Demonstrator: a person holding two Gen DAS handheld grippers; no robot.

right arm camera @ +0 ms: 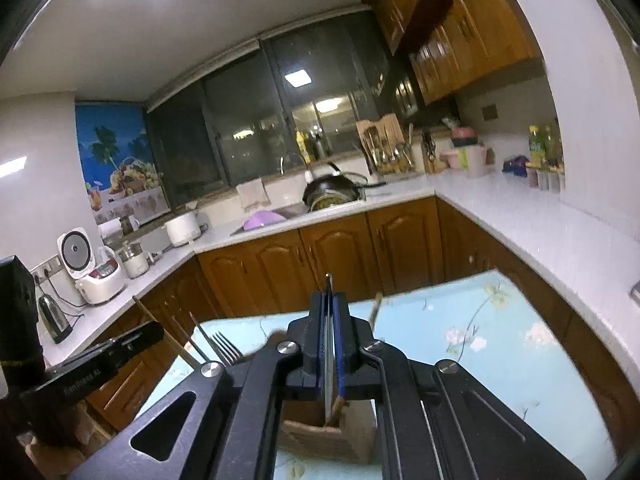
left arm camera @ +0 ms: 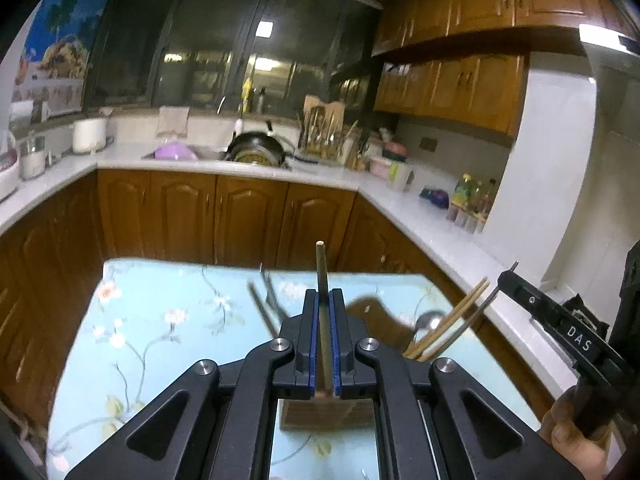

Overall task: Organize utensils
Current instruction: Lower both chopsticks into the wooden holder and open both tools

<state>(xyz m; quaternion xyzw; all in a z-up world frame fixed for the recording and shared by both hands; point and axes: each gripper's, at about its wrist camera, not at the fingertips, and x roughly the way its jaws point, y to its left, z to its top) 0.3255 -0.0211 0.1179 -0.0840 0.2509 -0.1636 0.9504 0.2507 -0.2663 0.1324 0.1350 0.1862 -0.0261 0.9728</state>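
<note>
My left gripper (left arm camera: 325, 292) is shut on a thin wooden chopstick (left arm camera: 321, 264) that sticks out past the fingertips. Its lower end is over a brown wooden holder (left arm camera: 324, 414) on the floral table. My right gripper (right arm camera: 329, 294) is shut on a thin flat metal utensil (right arm camera: 328, 284), seen edge-on, whose lower end reaches a wooden holder (right arm camera: 312, 436). Another chopstick (right arm camera: 338, 404) leans in that holder. In the left wrist view, chopsticks (left arm camera: 456, 314) and a spoon (left arm camera: 428, 320) stand at the right, below the right gripper (left arm camera: 505, 278). A fork (right arm camera: 226, 346) lies loose near the left gripper (right arm camera: 158, 330).
The table (left arm camera: 160, 340) has a light-blue flowered cloth and stands close to brown cabinets (left arm camera: 248, 216). White counters run round three sides, with a sink and pan (left arm camera: 256, 148), a utensil rack (left arm camera: 324, 132), bottles (left arm camera: 472, 200), and a rice cooker (right arm camera: 94, 272). A hand (left arm camera: 576, 440) grips the right handle.
</note>
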